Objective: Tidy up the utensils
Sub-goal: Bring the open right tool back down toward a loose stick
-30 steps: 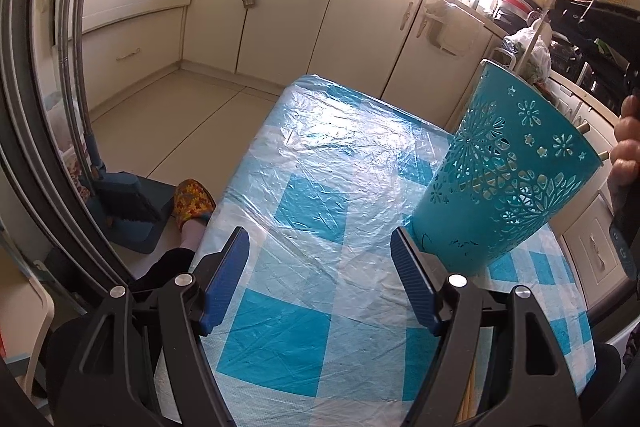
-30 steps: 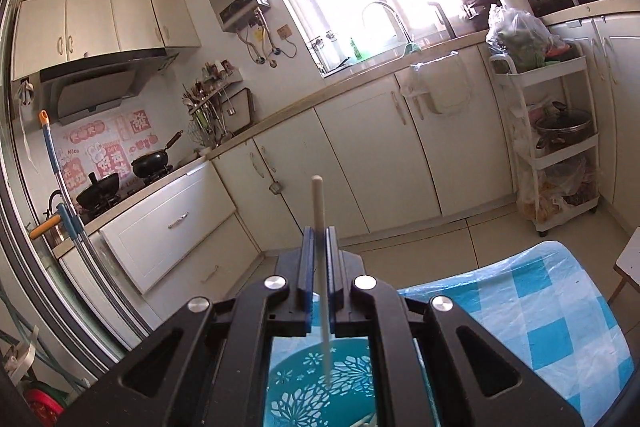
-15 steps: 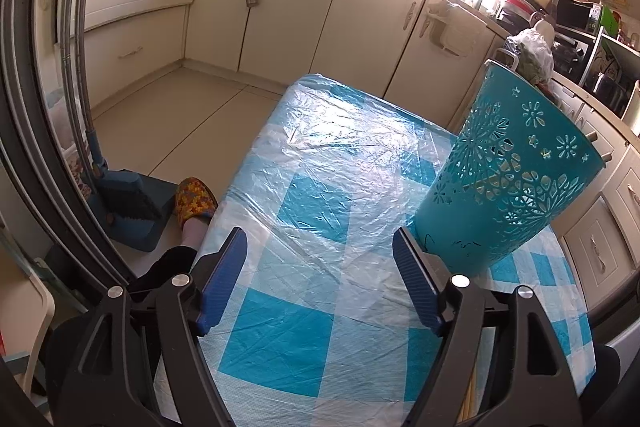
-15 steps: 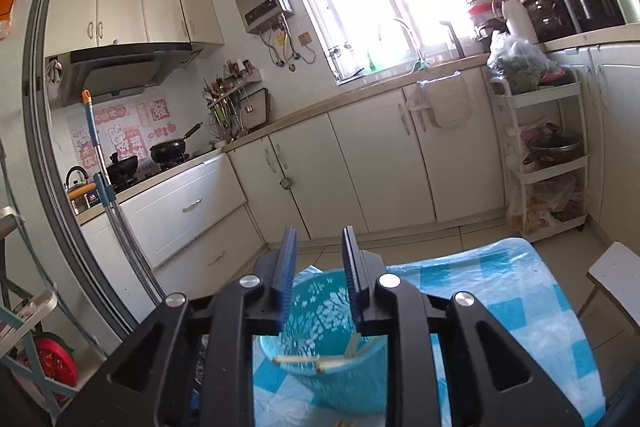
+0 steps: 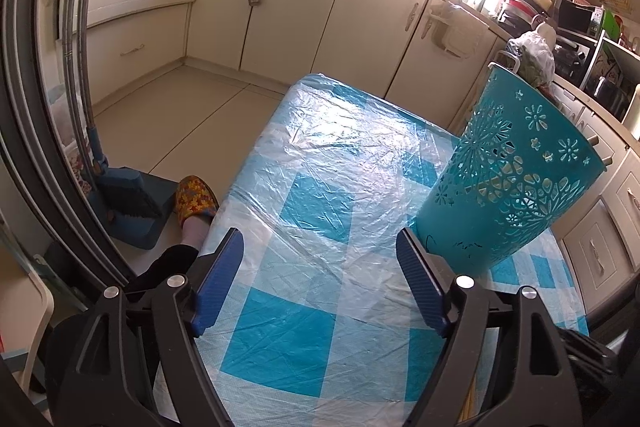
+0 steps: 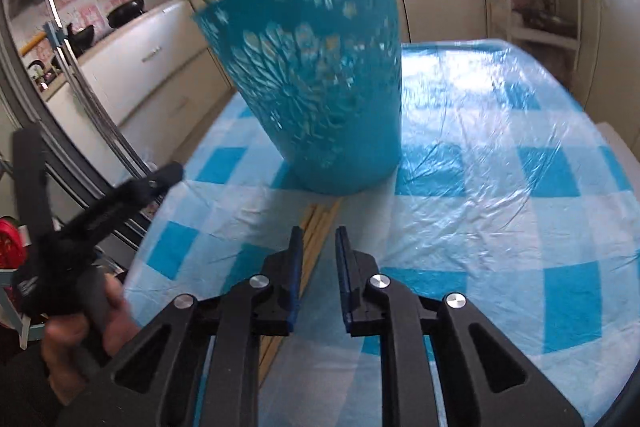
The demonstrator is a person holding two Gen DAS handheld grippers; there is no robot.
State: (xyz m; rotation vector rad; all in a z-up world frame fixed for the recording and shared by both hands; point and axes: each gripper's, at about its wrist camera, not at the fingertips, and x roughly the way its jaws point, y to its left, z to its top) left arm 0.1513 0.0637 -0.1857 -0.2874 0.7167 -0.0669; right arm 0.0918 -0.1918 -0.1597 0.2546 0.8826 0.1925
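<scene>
Partway done, by the look of it: some chopsticks poke above the teal basket [image 6: 320, 87] rim, while a bundle of chopsticks [image 6: 316, 227] lies on the counter [image 6: 500, 163] at its base. Right claw [image 6: 318, 259], jaws just narrowing, nothing pinched, hangs over that bundle. Left claw [image 5: 318, 283] spread wide, empty. Open room right of basket; left counter edge close.

Basket [image 6: 320, 87] stands on the tabletop [image 6: 500, 155], tilted in both views. Just in front of its base, a bundle of chopsticks [image 6: 316, 227] lies flat on the tabletop, running back under the right gripper [image 6: 318, 247]. The left gripper [image 5: 320, 279] sits left of the basket, over bare tabletop. Cabinets [image 5: 280, 7] line the wall behind; a slippered foot [image 5: 196, 199] on the floor at left.
</scene>
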